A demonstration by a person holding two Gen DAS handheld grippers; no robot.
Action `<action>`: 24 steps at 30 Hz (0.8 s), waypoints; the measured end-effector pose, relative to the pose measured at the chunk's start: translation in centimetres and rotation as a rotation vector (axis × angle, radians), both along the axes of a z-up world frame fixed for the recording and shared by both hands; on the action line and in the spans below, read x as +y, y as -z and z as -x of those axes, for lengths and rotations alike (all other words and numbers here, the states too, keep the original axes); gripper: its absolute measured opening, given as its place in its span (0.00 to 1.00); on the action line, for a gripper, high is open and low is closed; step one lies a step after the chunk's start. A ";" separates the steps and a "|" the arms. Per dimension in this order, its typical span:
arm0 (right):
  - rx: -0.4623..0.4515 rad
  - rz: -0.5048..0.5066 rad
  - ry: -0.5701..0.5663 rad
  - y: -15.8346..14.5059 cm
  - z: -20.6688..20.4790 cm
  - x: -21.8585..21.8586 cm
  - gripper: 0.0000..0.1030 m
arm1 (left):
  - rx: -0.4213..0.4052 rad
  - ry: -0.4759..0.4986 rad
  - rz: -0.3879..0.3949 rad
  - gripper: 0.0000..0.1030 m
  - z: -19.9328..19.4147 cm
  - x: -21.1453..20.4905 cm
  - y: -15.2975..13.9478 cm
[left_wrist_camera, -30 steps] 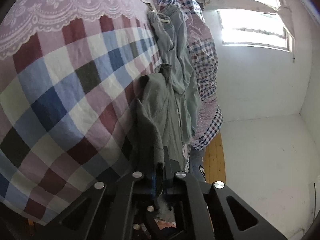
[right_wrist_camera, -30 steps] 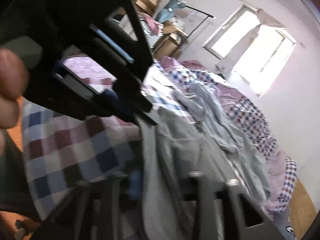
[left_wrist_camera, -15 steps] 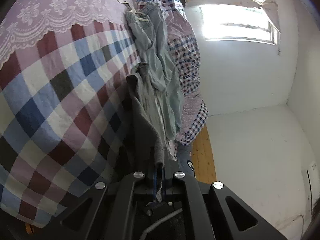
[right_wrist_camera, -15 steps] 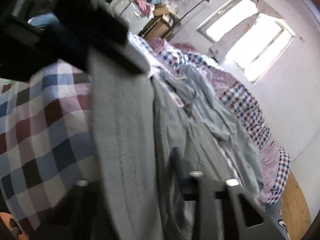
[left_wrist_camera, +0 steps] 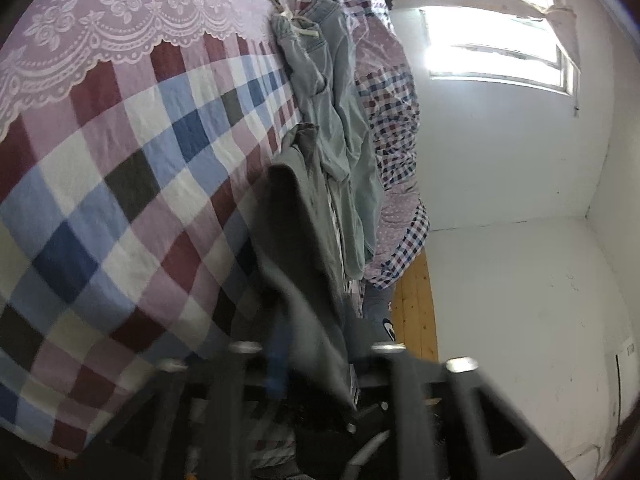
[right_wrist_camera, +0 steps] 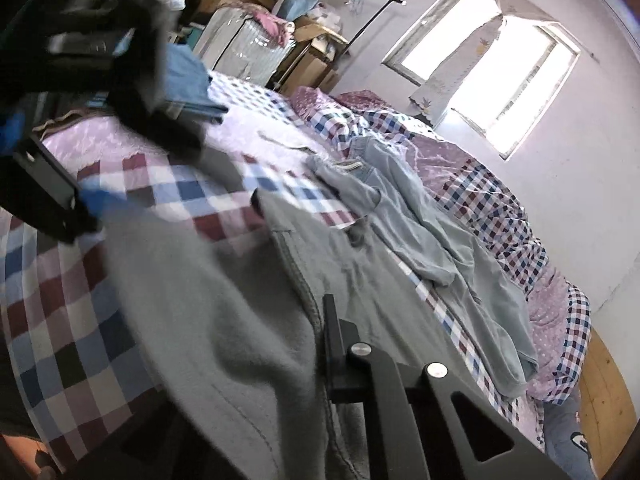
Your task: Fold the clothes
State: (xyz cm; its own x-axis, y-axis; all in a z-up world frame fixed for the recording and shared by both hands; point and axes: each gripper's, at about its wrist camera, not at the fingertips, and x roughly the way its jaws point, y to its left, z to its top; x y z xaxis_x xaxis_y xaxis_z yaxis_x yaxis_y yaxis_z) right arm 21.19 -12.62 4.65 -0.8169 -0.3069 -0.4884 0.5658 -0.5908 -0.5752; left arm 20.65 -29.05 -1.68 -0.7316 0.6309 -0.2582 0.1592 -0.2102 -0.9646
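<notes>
A grey garment (left_wrist_camera: 304, 240) hangs from the bed's edge up to both grippers. In the left wrist view my left gripper (left_wrist_camera: 316, 360) is opening, and the grey cloth hangs loose between its blue pad (left_wrist_camera: 276, 360) and the other finger. The right wrist view shows the same left gripper (right_wrist_camera: 56, 168) at the upper left with its jaws apart. My right gripper (right_wrist_camera: 322, 344) is shut on a fold of the grey garment (right_wrist_camera: 224, 320), which drapes over and hides its left finger. A pale blue-grey garment (right_wrist_camera: 440, 240) lies crumpled beyond, also in the left wrist view (left_wrist_camera: 340, 140).
The bed has a checked sheet (left_wrist_camera: 120, 200) and a lilac lace cover (left_wrist_camera: 120, 20). Folded blue clothes (right_wrist_camera: 188, 84) lie at its far side. Boxes and a clothes rack (right_wrist_camera: 280, 40) stand behind. A wooden floor (left_wrist_camera: 412, 300) with a shoe (left_wrist_camera: 386, 326) lies beside the bed.
The left jaws, shut on the grey garment before, have spread apart. The right jaws have closed on the grey garment, and that gripper has shifted along the cloth.
</notes>
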 end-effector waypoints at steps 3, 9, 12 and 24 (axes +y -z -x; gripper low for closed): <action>0.001 0.032 0.006 -1.0 0.0 0.5 0.03 | 0.016 -0.018 -0.026 0.71 0.9 -1.1 -0.1; -0.015 0.082 0.014 -2.6 0.5 1.8 0.03 | -0.003 0.082 0.029 0.80 5.3 -1.5 -0.8; -0.028 0.111 0.020 -3.3 0.7 2.6 0.03 | -0.039 0.167 0.106 0.80 8.5 -0.6 -1.0; -0.045 0.199 0.032 -5.0 1.0 4.5 0.03 | -0.050 0.318 0.238 0.80 18.4 -0.2 -1.1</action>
State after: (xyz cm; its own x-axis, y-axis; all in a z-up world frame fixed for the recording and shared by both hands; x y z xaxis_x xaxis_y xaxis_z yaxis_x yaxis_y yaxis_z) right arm 20.15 -8.10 9.63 -0.8064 -0.3752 -0.4571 0.5675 -0.7081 -0.4202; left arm 2.24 -29.29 -0.62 -0.4925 0.7421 -0.4547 0.0958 -0.4730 -0.8758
